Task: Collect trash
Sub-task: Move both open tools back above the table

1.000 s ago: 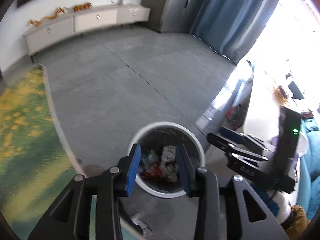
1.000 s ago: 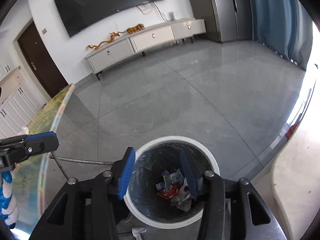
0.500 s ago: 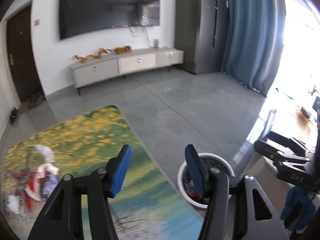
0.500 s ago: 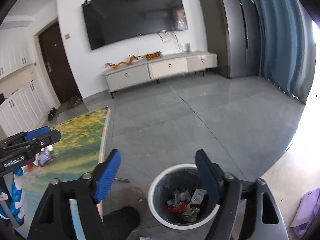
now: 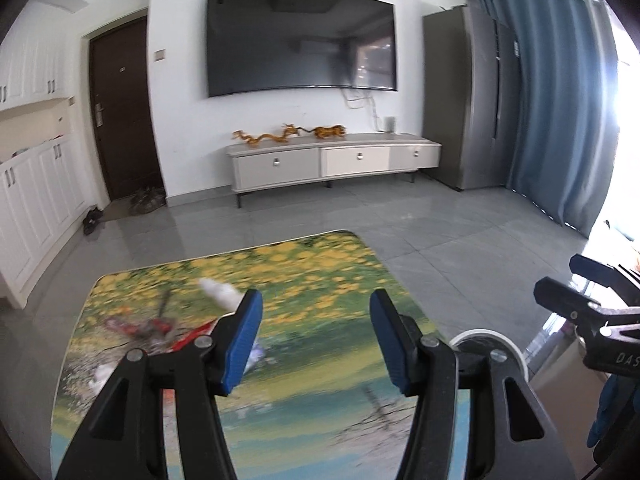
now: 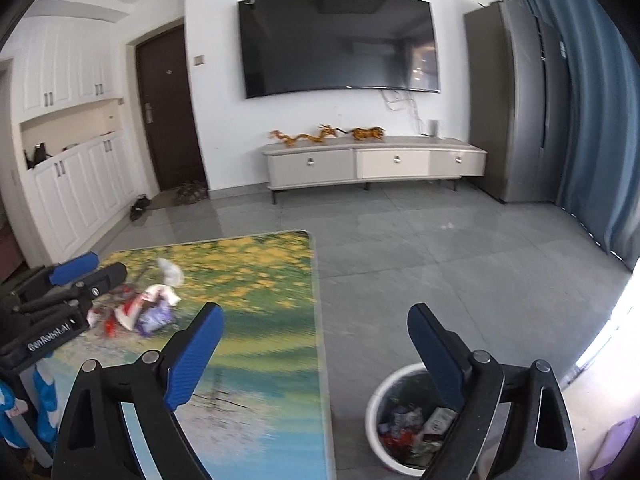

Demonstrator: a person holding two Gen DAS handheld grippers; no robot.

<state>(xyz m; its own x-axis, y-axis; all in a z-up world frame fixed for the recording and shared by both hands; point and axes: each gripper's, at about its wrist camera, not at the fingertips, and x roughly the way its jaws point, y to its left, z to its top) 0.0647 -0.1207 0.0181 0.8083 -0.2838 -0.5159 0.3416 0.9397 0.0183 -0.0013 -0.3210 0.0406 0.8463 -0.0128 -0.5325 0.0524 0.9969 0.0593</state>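
Observation:
A heap of red, white and purple wrappers (image 6: 148, 308) lies on the left part of a table (image 6: 260, 280) with a printed flower-field top. In the left wrist view the same trash (image 5: 160, 328) sits just left of my left gripper (image 5: 316, 312), which is open and empty. A crumpled white piece (image 5: 220, 294) lies behind the heap. My right gripper (image 6: 316, 316) holds nothing and its jaws are opening wide. It hangs above the table's right edge and a white bin (image 6: 374, 408) on the floor that holds wrappers. The bin's rim (image 5: 480, 336) shows behind the left gripper's right finger.
A low TV cabinet (image 6: 376, 164) and a wall TV (image 6: 340, 40) stand across the grey tiled floor. A dark door (image 6: 168, 108), shoes (image 6: 140, 204) and white cupboards (image 6: 76, 184) are on the left. Blue curtains (image 6: 600, 120) hang on the right.
Both views swung up and left from straight over the bin to the table and the far wall. Both grippers' jaws spread wider, the right one most.

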